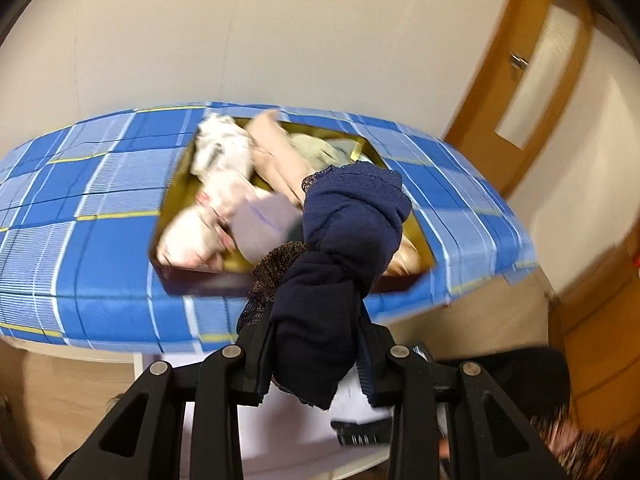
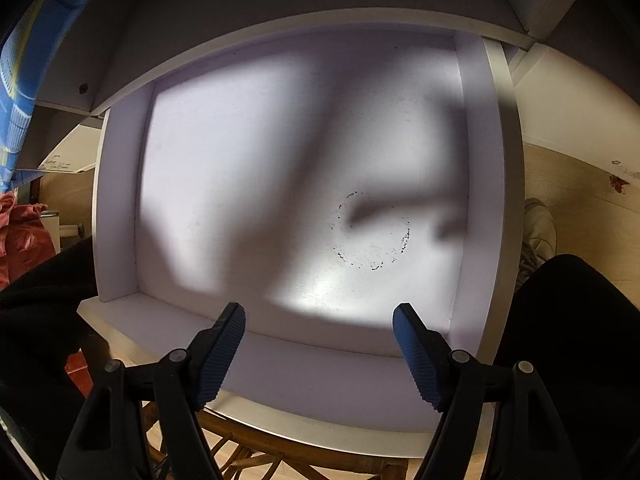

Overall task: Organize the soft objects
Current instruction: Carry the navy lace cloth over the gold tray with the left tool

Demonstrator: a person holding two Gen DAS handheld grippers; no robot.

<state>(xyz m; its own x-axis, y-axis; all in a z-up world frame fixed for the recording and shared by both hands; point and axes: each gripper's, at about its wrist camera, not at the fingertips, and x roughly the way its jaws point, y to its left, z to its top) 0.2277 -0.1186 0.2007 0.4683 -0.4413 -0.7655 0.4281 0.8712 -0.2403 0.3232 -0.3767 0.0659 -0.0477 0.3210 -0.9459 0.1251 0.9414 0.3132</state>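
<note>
At lower centre of the left wrist view, the left tongs (image 1: 316,356) are clamped tight on a navy fabric bundle (image 1: 340,248), a knotted roll with lace trim that rises from between the pads toward mid-frame. Beyond the bundle, at centre, a gold-lined box (image 1: 176,216) with dark outer walls rests on a desk covered by a blue plaid cloth (image 1: 88,240); pale soft garments (image 1: 224,184) in white, pink and beige fill the box, blurred. Farther off, a cream wall fills the top of the frame and a wooden door frame (image 1: 516,64) curves along the upper right.

At the bottom of the right wrist view, the right tongs (image 2: 319,340) stand partly open and hold nothing, their blue ribbed pads (image 2: 416,356) well apart above a white drawer (image 2: 120,200), whose floor, crossed by shadows, carries a ring of dark specks right of centre.
</note>
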